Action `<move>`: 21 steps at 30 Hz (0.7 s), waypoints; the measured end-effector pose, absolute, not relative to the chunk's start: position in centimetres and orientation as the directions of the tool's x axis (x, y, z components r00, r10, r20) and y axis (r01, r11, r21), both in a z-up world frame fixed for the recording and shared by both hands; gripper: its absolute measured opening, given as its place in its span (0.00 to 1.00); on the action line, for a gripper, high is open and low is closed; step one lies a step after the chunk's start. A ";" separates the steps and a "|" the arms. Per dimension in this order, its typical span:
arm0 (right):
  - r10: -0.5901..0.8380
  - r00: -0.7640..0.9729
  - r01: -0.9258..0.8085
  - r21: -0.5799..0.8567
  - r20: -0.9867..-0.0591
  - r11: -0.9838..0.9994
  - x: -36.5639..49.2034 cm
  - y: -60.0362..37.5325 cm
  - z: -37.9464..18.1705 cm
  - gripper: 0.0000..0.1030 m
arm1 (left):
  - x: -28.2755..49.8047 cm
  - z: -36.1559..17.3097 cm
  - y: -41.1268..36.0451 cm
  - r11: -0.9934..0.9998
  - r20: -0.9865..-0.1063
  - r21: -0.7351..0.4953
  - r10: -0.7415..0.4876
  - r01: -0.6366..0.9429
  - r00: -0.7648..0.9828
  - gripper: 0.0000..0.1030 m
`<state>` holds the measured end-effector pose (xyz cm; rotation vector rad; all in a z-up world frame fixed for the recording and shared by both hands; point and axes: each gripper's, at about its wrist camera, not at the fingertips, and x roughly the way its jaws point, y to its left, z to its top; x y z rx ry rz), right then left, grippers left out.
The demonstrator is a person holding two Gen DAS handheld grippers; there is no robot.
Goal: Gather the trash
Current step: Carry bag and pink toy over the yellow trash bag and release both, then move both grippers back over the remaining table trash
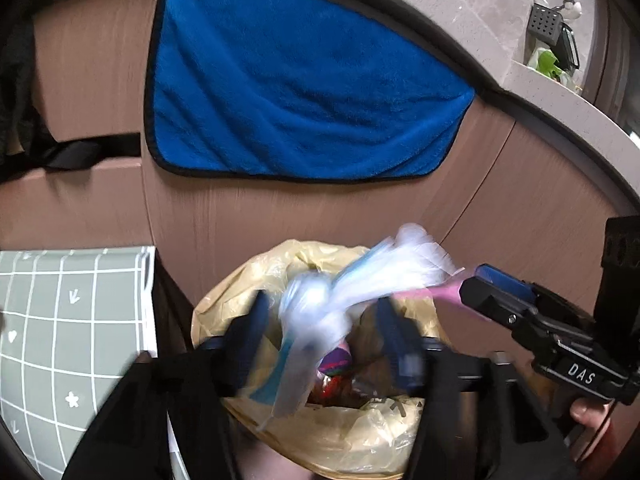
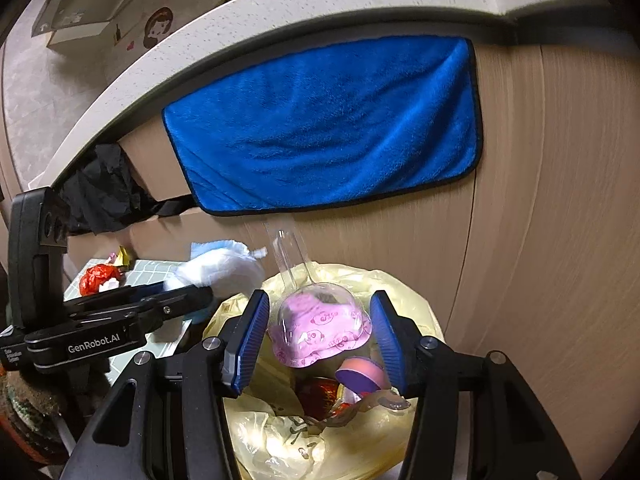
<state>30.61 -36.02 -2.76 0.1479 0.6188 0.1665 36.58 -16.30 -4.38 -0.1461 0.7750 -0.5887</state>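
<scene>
A yellow trash bag (image 1: 320, 436) lies open below both grippers and holds wrappers; it also shows in the right wrist view (image 2: 376, 440). My left gripper (image 1: 320, 336) is open over the bag, with a blurred white and light-blue plastic bag (image 1: 360, 284) between and above its fingers, seemingly loose. In the right wrist view the white bag (image 2: 224, 266) sits at the left gripper's tips (image 2: 200, 300). My right gripper (image 2: 318, 340) is open over the bag, with a pink cup with a clear dome lid (image 2: 318, 330) between its pads, not touching them. It is seen from the side in the left wrist view (image 1: 480, 292).
A blue towel (image 1: 304, 80) hangs on the brown cabinet front (image 1: 500, 200) under a speckled counter (image 2: 280, 4). A green grid-patterned mat (image 1: 68, 328) lies at left, with red crumpled wrappers (image 2: 98, 276) on it. Black fabric (image 2: 100, 196) hangs at left.
</scene>
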 end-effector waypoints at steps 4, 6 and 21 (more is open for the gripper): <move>0.222 0.791 -0.112 0.221 -0.570 0.969 30.9 -36.2 -3.5 0.62 | 37.0 -4.0 -14.5 0.838 -0.611 -0.362 -0.543 0.407 0.576 0.61; 0.219 0.791 -0.113 0.215 -0.572 0.970 30.8 -36.0 -3.5 0.62 | 36.8 -3.3 -13.0 0.847 -0.603 -0.364 -0.531 0.387 0.595 0.62; 0.211 0.835 -0.195 0.086 -0.508 0.977 28.0 -27.8 0.9 0.62 | 30.0 -0.6 4.9 0.961 -0.547 -0.228 -0.260 0.156 0.796 0.62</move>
